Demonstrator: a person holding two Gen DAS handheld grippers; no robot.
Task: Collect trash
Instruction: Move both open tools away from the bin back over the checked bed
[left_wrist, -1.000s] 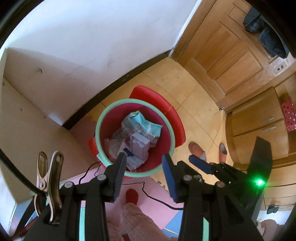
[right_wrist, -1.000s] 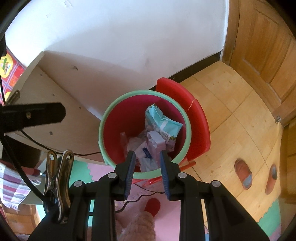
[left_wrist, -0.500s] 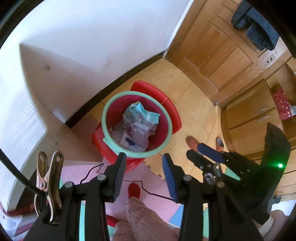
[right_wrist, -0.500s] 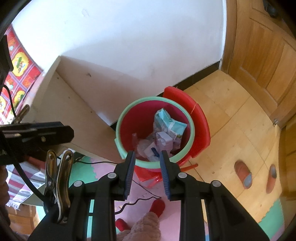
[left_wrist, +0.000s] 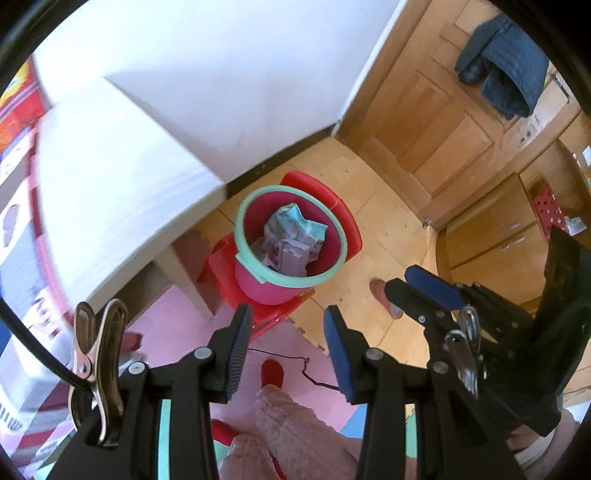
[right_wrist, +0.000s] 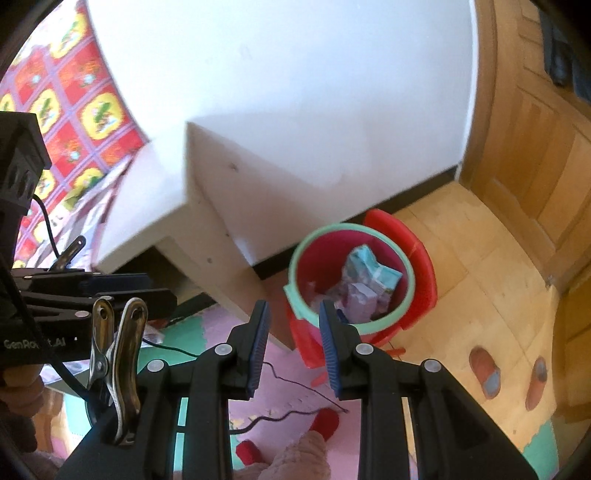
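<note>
A red bucket with a green rim (left_wrist: 291, 286) stands on the floor by the white table's corner. It holds trash: a light blue packet (left_wrist: 295, 223) and a lilac carton (left_wrist: 293, 256). It also shows in the right wrist view (right_wrist: 402, 306). My left gripper (left_wrist: 288, 328) is open and empty, high above and short of the bucket. My right gripper (right_wrist: 291, 332) is open and empty; it also shows at the right of the left wrist view (left_wrist: 417, 291).
A white table (left_wrist: 110, 199) stands left of the bucket. A red stool (left_wrist: 347, 221) sits behind the bucket. A thin black cable (right_wrist: 295, 402) lies on pink foam mats. Slippers (right_wrist: 487, 373) lie on the wooden floor. A wooden door (left_wrist: 461, 122) stands at the right.
Both grippers have pulled back and up from the bucket, which now looks smaller and farther. The table top and patterned cloth have come into view. Both jaws stay open.
</note>
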